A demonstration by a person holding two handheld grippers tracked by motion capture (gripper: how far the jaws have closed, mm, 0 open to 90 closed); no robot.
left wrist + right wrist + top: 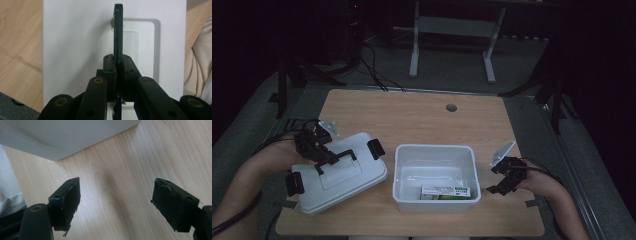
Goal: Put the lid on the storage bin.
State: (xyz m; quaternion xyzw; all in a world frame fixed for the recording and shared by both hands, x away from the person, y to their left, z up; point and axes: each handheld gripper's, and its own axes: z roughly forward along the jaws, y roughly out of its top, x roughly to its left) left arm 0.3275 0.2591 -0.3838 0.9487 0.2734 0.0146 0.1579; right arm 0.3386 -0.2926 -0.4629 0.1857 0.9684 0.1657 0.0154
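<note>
A wooden table (422, 112) seen from above in a dim room, with a person's forearms coming in from the bottom corners. Nearest the person, at the left front of the table, lies a white plastic lid (339, 175) with black latch clips at two ends and a black carrying handle (343, 156) on its top. The left gripper (323, 161) is clamped on that handle: in the left gripper view its two black jaws press together on the thin upright bar of the handle (118, 37), with the white lid (75, 45) surface directly behind it. The lid sits tilted, its far corner toward the table's centre. Just right of the lid, at the front centre, stands an open white rectangular bin (435, 150); inside it, against the near wall, lies a small white and green carton (446, 191). To the right of the bin, apart from it, the right gripper (497, 187) hangs low over the tabletop with its jaws spread wide and nothing between them; the right gripper view shows bare wood grain between the two black pads (67, 200) and a corner of the white bin (62, 137) beyond. Farther back, a small round grommet hole (451, 107) sits near the table's far edge. Beyond the table, grey floor, black cables and the white legs of a stand (414, 50) fade into darkness.
</note>
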